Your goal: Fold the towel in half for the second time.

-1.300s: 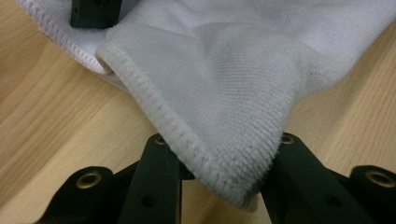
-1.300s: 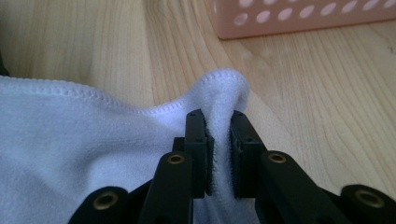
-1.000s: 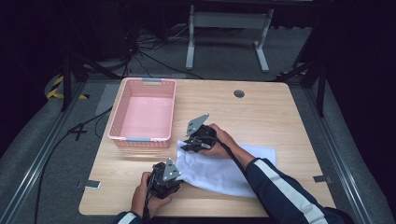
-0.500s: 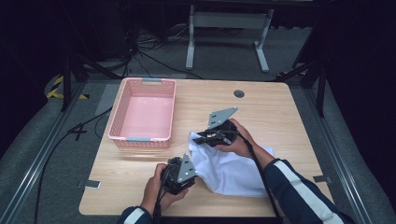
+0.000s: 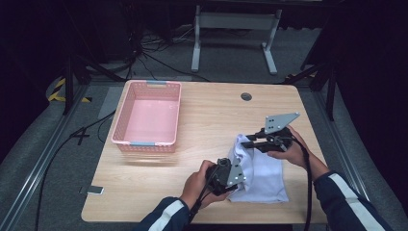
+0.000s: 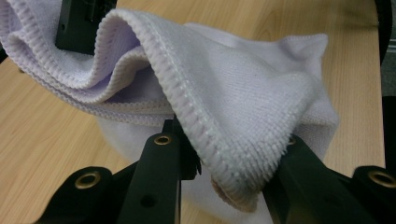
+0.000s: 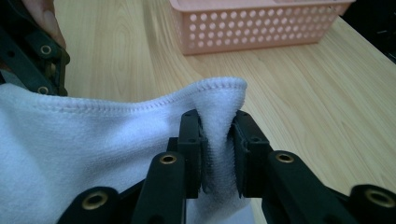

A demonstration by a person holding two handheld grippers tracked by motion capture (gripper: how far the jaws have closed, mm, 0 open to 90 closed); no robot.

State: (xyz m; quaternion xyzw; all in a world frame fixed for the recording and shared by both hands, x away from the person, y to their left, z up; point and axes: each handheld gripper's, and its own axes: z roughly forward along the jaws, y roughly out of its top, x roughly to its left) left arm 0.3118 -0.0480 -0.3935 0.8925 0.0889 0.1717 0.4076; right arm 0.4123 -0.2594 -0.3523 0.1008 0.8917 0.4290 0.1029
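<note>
On the wooden table's right half, my left gripper [image 5: 230, 175] and right gripper [image 5: 255, 143] each pinch a corner of the white terry towel [image 5: 262, 173]; its lifted edge runs between them, the pink perforated plastic basket [image 5: 146, 120] lying leftward.

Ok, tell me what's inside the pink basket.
Nothing shows inside the pink basket: its floor looks bare. The near wall hides a thin strip of floor behind it.

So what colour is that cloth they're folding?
White, faintly lilac; the cloth shows best in the left gripper view.

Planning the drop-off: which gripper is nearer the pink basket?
Left. The left gripper sits below the basket's near right corner; the right gripper is farther right.
</note>
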